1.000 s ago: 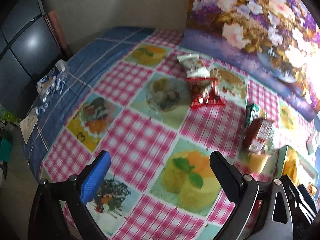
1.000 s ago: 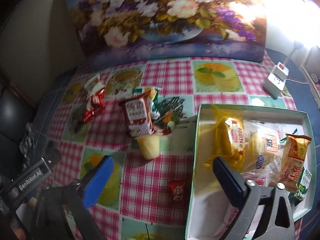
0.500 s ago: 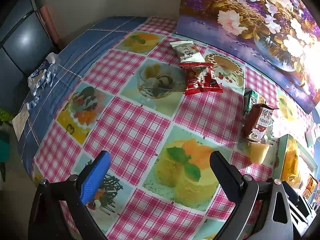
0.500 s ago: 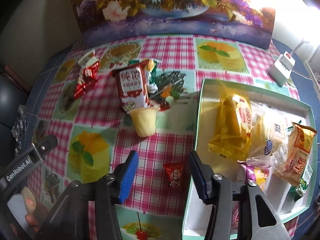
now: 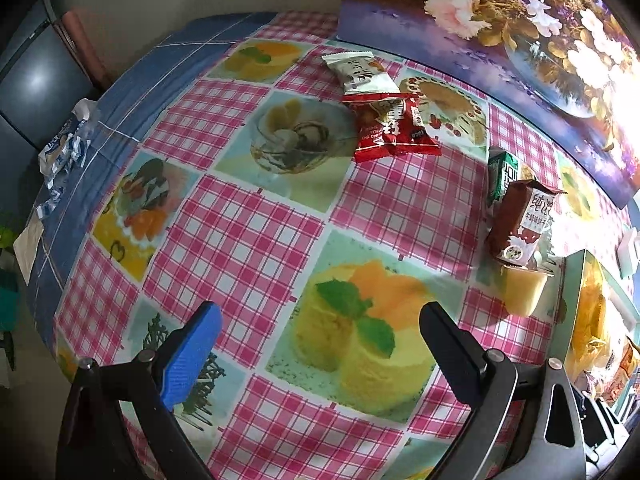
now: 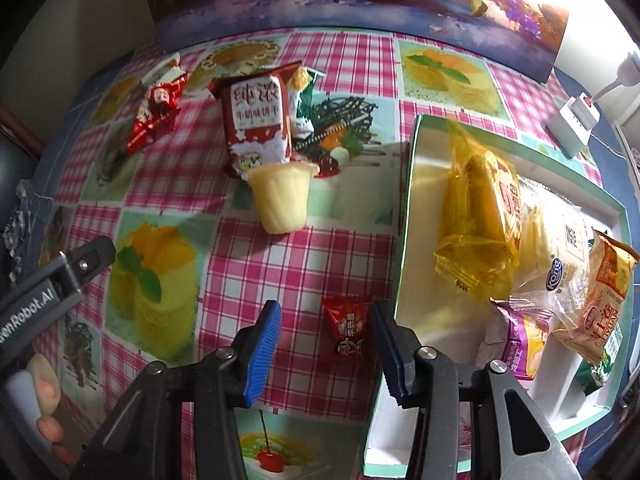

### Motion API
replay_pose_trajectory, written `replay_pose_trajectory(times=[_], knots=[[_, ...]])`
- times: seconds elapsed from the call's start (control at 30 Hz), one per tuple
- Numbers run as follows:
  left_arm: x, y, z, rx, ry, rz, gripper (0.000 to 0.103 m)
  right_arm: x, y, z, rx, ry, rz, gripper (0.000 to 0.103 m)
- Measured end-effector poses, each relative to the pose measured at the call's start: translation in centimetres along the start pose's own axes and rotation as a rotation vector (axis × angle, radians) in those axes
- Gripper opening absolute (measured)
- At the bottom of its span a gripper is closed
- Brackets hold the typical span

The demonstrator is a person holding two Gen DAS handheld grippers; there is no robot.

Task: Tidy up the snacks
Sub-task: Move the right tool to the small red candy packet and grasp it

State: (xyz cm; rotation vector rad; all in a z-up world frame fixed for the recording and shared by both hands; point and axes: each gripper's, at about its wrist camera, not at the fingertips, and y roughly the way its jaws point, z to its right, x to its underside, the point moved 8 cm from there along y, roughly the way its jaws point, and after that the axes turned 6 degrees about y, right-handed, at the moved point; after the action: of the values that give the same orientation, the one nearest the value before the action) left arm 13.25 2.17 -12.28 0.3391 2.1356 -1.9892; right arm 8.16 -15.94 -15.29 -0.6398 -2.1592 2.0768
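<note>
Right claw point(image 6: 324, 344) jaws closing, not yet touching small red packet point(image 6: 347, 330) between them, beside tray point(image 6: 404, 216)

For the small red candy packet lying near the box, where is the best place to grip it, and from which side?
Grip the small red candy packet across its puffed middle, coming from straight above. It lies flat on the checked tablecloth, and the right tongs, which have just been closing, already straddle its two long sides without touching it.

My right tool point(image 6: 326, 338) points steeply down, its jaws just narrowed, pads pressing nothing. My left tool point(image 5: 320, 344) gapes wide, empty.
</note>
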Motion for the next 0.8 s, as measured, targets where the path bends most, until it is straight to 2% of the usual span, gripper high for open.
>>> replay_pose_trajectory(times=[0.13, 0.37, 0.53, 0.8], knots=[[-0.1, -0.2, -0.1, 0.001, -0.006, 0.009, 0.099, 0.4, 0.5, -0.5, 0.013, -0.021, -0.017, 0.049], [-0.2, -0.3, -0.1, 0.002, -0.001, 0.011, 0.099, 1.4, 1.3, -2.4, -0.073, -0.038, -0.062, 0.048], [-0.1, -0.2, 0.0, 0.003, -0.001, 0.004, 0.099, 1.8, 1.6, -2.5, -0.002, -0.071, -0.056, 0.037], [-0.2, -0.3, 0.3, 0.003, 0.006, 0.011, 0.099, 3.3, 2.2, -2.5, 0.008, -0.092, -0.078, 0.028]])
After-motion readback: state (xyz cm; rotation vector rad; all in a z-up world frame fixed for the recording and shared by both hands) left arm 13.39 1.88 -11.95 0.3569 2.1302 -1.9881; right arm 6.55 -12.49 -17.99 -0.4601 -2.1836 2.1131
